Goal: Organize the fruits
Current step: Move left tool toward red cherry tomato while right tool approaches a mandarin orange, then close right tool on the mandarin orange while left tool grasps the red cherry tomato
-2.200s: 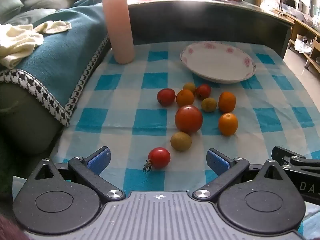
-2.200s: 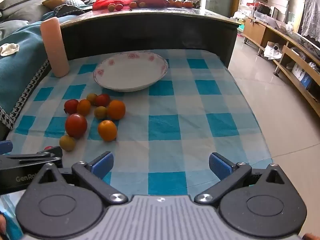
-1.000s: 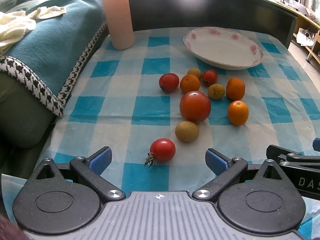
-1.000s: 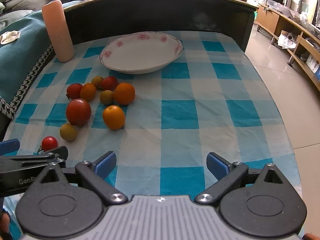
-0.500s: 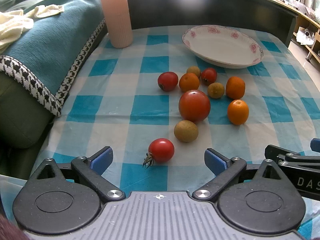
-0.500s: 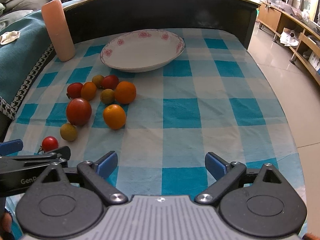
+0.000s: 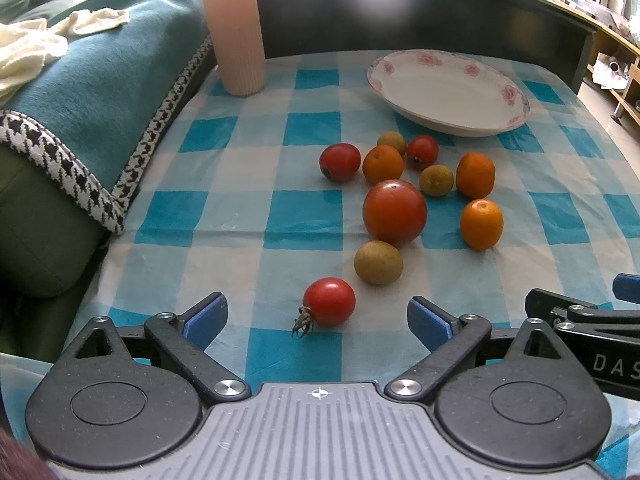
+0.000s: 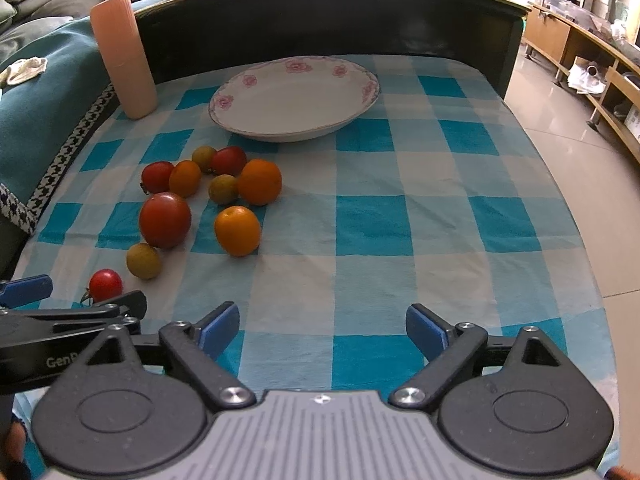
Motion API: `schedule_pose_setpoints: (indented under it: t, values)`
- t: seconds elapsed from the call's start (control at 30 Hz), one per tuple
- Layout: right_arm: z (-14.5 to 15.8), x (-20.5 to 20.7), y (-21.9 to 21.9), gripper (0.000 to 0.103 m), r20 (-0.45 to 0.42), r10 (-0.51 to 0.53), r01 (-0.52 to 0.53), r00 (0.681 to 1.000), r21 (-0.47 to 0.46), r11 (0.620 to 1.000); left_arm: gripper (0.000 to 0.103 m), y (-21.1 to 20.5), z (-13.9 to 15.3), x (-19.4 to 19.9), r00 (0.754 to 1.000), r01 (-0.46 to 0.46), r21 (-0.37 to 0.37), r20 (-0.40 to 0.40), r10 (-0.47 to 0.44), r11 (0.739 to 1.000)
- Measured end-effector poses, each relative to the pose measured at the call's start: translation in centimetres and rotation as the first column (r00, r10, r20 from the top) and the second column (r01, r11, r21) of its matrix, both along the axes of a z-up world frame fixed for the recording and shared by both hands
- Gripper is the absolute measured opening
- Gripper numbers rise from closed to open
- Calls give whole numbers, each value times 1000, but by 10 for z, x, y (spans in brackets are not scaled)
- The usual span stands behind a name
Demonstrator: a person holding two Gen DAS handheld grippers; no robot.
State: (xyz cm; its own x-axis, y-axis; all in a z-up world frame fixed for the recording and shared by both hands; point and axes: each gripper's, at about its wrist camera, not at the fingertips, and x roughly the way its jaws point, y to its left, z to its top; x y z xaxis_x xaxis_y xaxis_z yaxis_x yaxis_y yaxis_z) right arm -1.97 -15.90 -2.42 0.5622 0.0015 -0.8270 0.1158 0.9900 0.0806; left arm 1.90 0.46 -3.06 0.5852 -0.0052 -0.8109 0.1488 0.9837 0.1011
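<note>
Several fruits lie loose on the blue checked cloth (image 7: 240, 208): a small red tomato with a stem (image 7: 329, 307), a brownish longan (image 7: 378, 262), a big red tomato (image 7: 394, 211), oranges (image 7: 481, 224) and more behind. An empty white floral plate (image 7: 448, 94) stands beyond them; it also shows in the right wrist view (image 8: 294, 98). My left gripper (image 7: 318, 318) is open, its fingers either side of the small tomato, just short of it. My right gripper (image 8: 322, 330) is open and empty over bare cloth, right of the fruits (image 8: 237, 230).
A tall pink ribbed cylinder (image 7: 232, 28) stands at the back left. A teal blanket (image 7: 92, 80) on a sofa borders the left edge. A dark raised wall (image 8: 320, 20) closes the back. The table drops to floor (image 8: 580, 160) on the right.
Both grippers have moved forward and tilted down slightly; the small tomato now sits nearer the left gripper's fingers. Both stay open and no fruit has moved.
</note>
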Motion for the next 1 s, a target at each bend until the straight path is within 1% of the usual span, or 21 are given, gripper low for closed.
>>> schedule_pose_setpoints:
  t: [0.3, 0.47, 0.67, 0.73, 0.8, 0.83, 0.87, 0.93, 1.0]
  values:
    - [2, 12, 4, 98, 13, 43, -43, 999, 28, 999, 100, 9, 2, 7, 1000, -4, -15, 5, 4, 1000]
    - [0, 23, 6, 89, 13, 76, -77, 997, 53, 996, 100, 13, 1, 12, 1000, -7, -19, 11, 7, 1000]
    - [-2, 39, 9, 80, 19, 111, -112, 994, 79, 991, 100, 19, -2, 17, 1000, -15, -58, -7, 15, 998]
    - [-3, 44, 10, 80, 21, 125, -126, 992, 79, 989, 100, 20, -2, 18, 1000, -13, -79, -10, 12, 997]
    - [-5, 49, 12, 80, 23, 142, -143, 990, 72, 987, 100, 19, -2, 18, 1000, -6, -84, -8, 5, 996]
    - [-6, 51, 12, 76, 20, 150, -151, 989, 71, 986, 100, 18, -2, 18, 1000, -3, -79, -4, 3, 997]
    - [-7, 54, 13, 69, 17, 158, -159, 987, 74, 985, 100, 18, -3, 18, 1000, 0, -73, -2, -1, 997]
    - [-9, 58, 15, 64, 18, 182, -183, 983, 92, 979, 100, 18, -5, 18, 1000, 10, -75, -4, -10, 997]
    - [-12, 62, 18, 62, 14, 198, -198, 980, 81, 977, 100, 17, -7, 18, 999, 32, -102, -10, -33, 994]
